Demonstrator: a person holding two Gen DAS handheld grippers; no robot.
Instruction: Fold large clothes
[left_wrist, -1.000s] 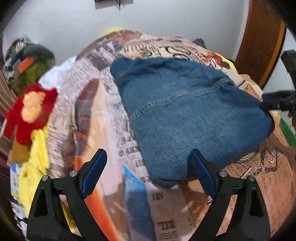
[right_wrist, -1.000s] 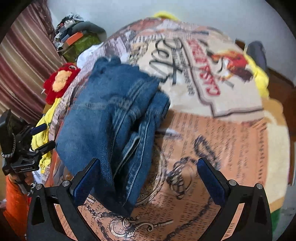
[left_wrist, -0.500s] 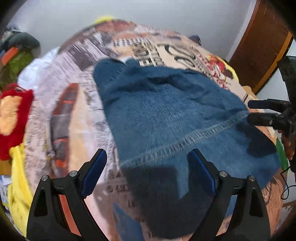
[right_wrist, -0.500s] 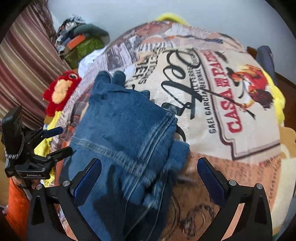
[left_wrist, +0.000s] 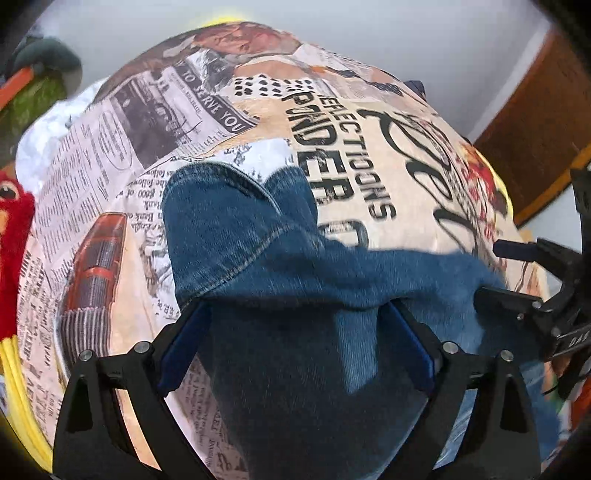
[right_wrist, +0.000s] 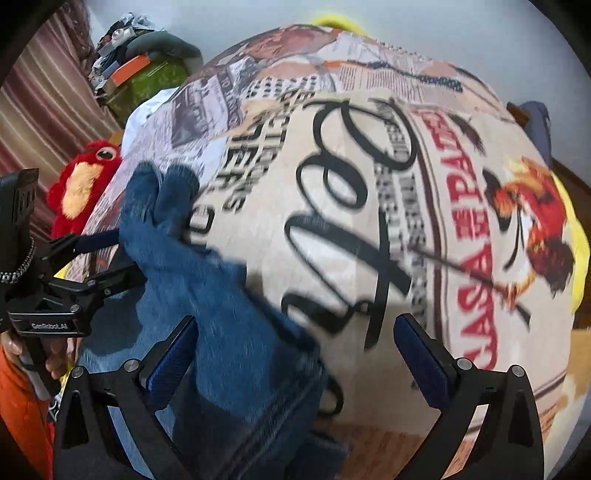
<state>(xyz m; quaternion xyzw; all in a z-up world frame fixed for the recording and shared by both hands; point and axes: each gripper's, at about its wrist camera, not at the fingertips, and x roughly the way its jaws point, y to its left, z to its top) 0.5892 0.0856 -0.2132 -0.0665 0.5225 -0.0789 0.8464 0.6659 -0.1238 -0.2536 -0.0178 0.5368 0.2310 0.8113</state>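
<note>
At the far left, off the work area, a red plush toy lies at the edge of the bed, whose newsprint-patterned cover serves as the folding surface. The jeans lie on that cover, already doubled into a thick bundle, which is probably why they sit across the near half of the bed, within reach of both tools.

The left hand-held gripper has its jaws spread wide, with the near end of the denim lying between and partly over the blue pads; it grips nothing firmly that I can see. I judge it is placed there to slide under or steady the bundle's near edge.

The jeans' long axis runs from the near edge away toward the wall, with the two rounded hem ends pointing to the far side, slightly leftward.

Further right, the right hand-held gripper is likewise spread, its left pad against the denim's flank and its right pad over bare bedcover. In the left view its fingers appear parted at the cloth's right edge, likely bracing the fold from the side.
</note>
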